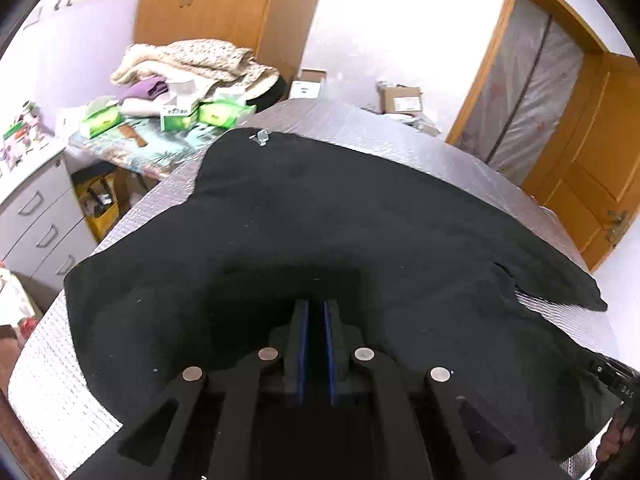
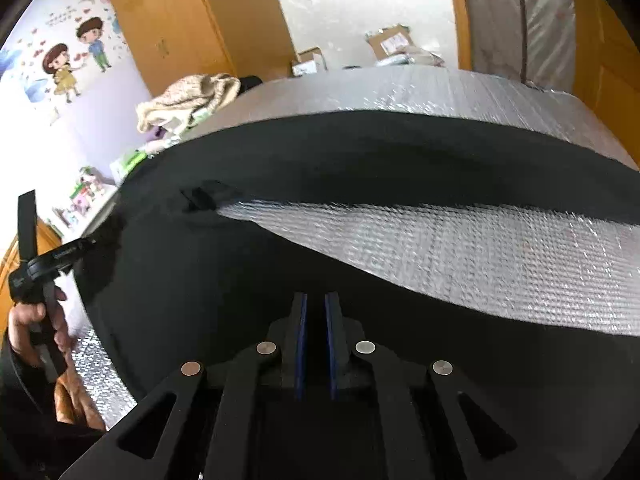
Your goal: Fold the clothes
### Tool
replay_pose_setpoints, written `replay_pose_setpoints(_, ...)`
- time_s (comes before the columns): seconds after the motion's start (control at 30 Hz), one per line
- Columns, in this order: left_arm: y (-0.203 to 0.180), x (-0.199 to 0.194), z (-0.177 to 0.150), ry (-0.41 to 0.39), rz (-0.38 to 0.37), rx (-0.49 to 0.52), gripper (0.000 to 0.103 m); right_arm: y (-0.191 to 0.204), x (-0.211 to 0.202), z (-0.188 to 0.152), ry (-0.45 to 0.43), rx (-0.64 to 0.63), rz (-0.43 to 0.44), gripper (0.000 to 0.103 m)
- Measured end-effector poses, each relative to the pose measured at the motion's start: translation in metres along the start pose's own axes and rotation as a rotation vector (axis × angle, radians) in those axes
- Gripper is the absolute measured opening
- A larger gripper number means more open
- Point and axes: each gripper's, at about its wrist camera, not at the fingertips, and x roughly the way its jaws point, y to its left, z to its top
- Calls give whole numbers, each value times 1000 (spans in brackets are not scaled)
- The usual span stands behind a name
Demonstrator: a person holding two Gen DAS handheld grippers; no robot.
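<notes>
A black garment lies spread over a table covered in silver bubble foil. My left gripper sits at the garment's near edge, its blue pads nearly together with dark cloth gathered up between them. In the right wrist view the same garment shows two black parts with a wedge of bare foil between them. My right gripper is pinched on the near black part in the same way. A hand holds the left gripper's handle at the left edge of that view.
A side table at the back left carries a pile of blankets and green tissue packs. Grey drawers stand on the left, a wooden wardrobe behind, a wooden door on the right. Cardboard boxes lie on the floor.
</notes>
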Motion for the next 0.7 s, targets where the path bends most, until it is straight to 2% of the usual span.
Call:
replay_pose_setpoints(0.13, -16, 6, -6, 34, -35, 28, 7, 6, 15, -6, 54, -17, -2, 9)
replay_pose_setpoints(0.3, -46, 4, -15, 48, -121, 85, 7, 14, 4, -6, 20, -56, 33, 9)
replay_pose_setpoints(0.4, -63, 8, -22, 78, -149, 128, 7, 19, 13, -9, 56, -70, 34, 9)
replay_pose_setpoints(0.53, -69, 2, -26, 66, -148, 149, 7, 21, 9, -11, 52, -75, 34, 10)
replay_pose_setpoints(0.7, -54, -1, -23, 60, -91, 109, 7, 23, 5, -14, 42, -73, 46, 10)
